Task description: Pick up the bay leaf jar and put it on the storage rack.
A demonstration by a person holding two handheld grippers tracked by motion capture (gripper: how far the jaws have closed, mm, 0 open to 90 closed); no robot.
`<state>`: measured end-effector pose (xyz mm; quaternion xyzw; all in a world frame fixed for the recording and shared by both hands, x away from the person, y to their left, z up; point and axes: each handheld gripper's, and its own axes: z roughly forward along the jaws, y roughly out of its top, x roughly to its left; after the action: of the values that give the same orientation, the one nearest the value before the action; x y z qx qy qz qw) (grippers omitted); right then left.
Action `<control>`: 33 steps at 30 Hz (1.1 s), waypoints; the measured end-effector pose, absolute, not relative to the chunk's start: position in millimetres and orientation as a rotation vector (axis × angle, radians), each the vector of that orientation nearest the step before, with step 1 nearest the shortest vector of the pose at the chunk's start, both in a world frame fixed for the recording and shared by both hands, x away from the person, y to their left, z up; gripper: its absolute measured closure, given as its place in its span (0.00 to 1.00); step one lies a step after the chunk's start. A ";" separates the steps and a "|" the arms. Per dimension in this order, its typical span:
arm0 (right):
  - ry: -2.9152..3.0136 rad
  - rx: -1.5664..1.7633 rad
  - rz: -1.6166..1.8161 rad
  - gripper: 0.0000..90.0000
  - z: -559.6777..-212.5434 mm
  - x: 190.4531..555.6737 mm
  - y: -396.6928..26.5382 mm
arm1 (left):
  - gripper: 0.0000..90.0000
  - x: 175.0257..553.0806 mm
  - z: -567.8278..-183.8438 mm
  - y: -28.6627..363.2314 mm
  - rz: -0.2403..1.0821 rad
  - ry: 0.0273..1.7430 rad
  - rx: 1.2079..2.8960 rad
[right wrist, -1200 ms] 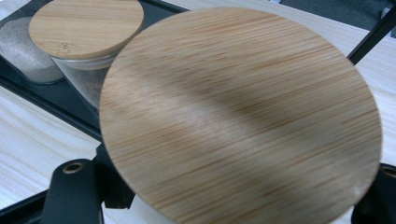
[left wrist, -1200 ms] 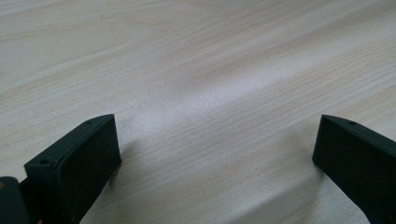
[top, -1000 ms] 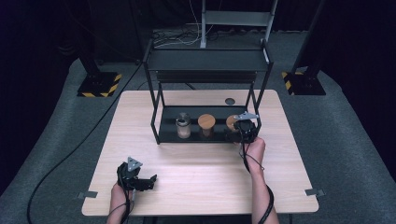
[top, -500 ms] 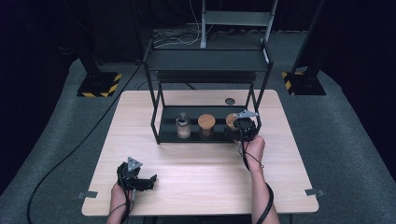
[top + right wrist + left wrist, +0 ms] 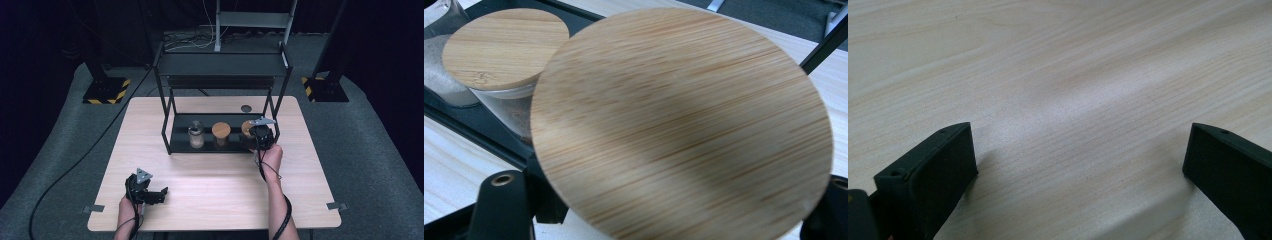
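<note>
Held jar: the rightmost jar [image 5: 681, 125] of three, with a round wooden lid, sits at the right end of the rack's bottom shelf [image 5: 210, 146], by the rack's front right post — in the right gripper view its lid looms large between the two black jaws.
Right gripper: the right gripper [image 5: 261, 134] is clamped on that jar just under the lid, its jaws drawn in on either side; the right hand [image 5: 270, 156] reaches in from the desk's near edge.
Neighbours: the middle jar [image 5: 221, 134], also wooden-lidded, stands just beside the held one; the left jar [image 5: 196, 134], clear with pale contents, stands at the left of the row.
Rack: a black metal rack [image 5: 222, 65] with a top shelf stands toward the far edge of the desk [image 5: 210, 180], roughly centred.
Left gripper: the left gripper [image 5: 146, 189] rests low over the desk near the near left corner, held in the left hand [image 5: 126, 206] — its jaws stand well apart with bare wood between them, as the left gripper view shows.
Desk: a small dark round hole [image 5: 246, 108] shows near the far edge, behind the rack's right side.
Surroundings: grey floor with a black cable [image 5: 65, 172] trailing past the desk's left edge.
</note>
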<state>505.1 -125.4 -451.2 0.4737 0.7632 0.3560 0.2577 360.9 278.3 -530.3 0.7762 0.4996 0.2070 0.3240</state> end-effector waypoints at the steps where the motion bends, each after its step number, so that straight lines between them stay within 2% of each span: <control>1: 2.068 1.284 0.963 0.28 -451.3 505.2 -125.4 | 0.00 360.9 -530.3 278.3 0.543 1.310 2.036; 33: 2.057 1.316 0.948 0.28 -461.0 516.4 -125.3 | 0.00 360.9 -530.3 278.3 0.544 1.310 2.036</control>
<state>516.4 -125.3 -461.0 0.4855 0.7586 0.3496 0.2582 360.9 278.3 -530.3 0.7762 0.4994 0.2072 0.3243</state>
